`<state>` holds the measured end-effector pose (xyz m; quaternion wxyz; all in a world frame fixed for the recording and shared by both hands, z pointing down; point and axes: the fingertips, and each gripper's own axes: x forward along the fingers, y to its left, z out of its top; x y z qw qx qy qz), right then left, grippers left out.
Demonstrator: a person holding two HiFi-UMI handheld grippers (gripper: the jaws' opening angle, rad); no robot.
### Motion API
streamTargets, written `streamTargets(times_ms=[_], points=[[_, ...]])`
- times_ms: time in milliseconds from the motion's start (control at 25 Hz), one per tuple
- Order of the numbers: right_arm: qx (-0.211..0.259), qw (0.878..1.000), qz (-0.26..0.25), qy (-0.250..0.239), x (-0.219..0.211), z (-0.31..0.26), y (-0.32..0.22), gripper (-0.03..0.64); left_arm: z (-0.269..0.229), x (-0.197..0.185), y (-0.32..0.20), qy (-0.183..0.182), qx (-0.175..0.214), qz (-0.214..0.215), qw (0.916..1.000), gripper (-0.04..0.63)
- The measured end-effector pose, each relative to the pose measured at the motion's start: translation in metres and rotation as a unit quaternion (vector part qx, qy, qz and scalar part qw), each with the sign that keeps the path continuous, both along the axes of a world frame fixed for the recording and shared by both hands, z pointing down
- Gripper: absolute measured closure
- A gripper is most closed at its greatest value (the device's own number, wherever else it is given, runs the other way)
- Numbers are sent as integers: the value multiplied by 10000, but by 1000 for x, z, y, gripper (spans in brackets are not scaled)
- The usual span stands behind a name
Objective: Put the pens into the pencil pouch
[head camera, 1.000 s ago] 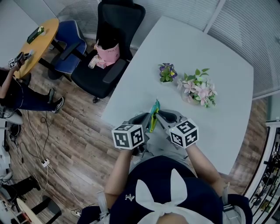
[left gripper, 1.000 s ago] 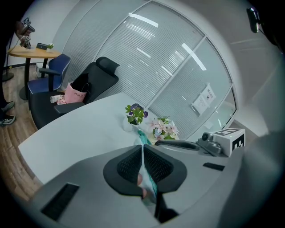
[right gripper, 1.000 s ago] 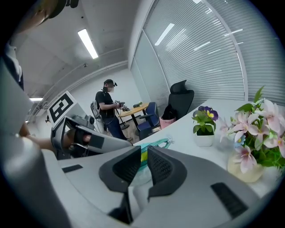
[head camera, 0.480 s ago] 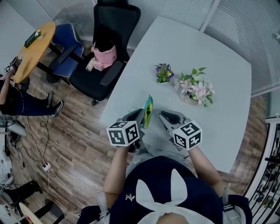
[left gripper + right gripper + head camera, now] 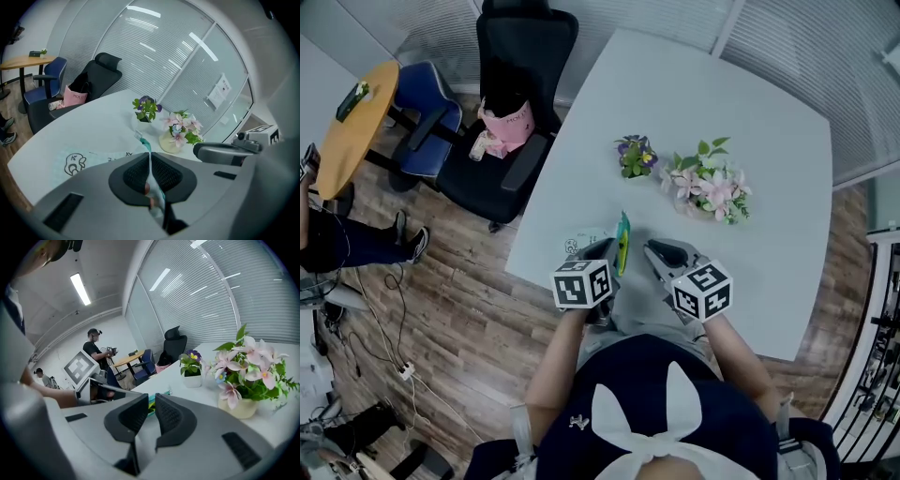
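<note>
The teal pencil pouch with a yellow stripe stands on edge over the near left part of the white table. My left gripper is shut on it. In the left gripper view the pouch is a thin teal strip pinched between the dark pads, with small reddish shapes in it. My right gripper hangs just right of the pouch, apart from it. Its pads stand a narrow slit apart with nothing between them, and a bit of the pouch shows beyond. I see no loose pens.
A pale mint sheet with a cartoon print lies flat by the left gripper, near the table's left edge. A small purple plant and a pink flower vase stand farther back. A black chair holds a pink bag.
The left gripper has sunk toward the table with the pouch still in it. The right gripper, close against the pouch a second ago, now stands off to its right.
</note>
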<state>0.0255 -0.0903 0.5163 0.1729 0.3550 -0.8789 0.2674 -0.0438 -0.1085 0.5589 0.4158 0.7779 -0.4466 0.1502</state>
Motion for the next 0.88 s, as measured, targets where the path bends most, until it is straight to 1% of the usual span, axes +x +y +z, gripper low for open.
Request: streamTargets(times_ms=[160, 400, 520, 640, 760, 880], points=[[-68, 9999, 119, 11, 9, 7, -3, 566, 28, 14, 2, -47, -280, 132, 9995, 563], [-222, 9995, 235, 67, 21, 20, -2, 566, 66, 30, 5, -337, -506, 389, 9974, 563], [-310, 9993, 210, 92, 22, 27, 0, 566, 82, 34, 7, -460, -595, 501, 9959, 563], [-376, 9991, 151, 129, 20, 33, 3, 568, 97, 34, 11, -692, -725, 561, 9934, 563], [-438, 9989, 56, 166, 17, 38, 6, 568, 106, 33, 12, -893, -734, 574, 9916, 563], [-491, 9986, -32, 190, 15, 43, 11, 569, 108, 35, 12, -932, -764, 669, 9905, 561]])
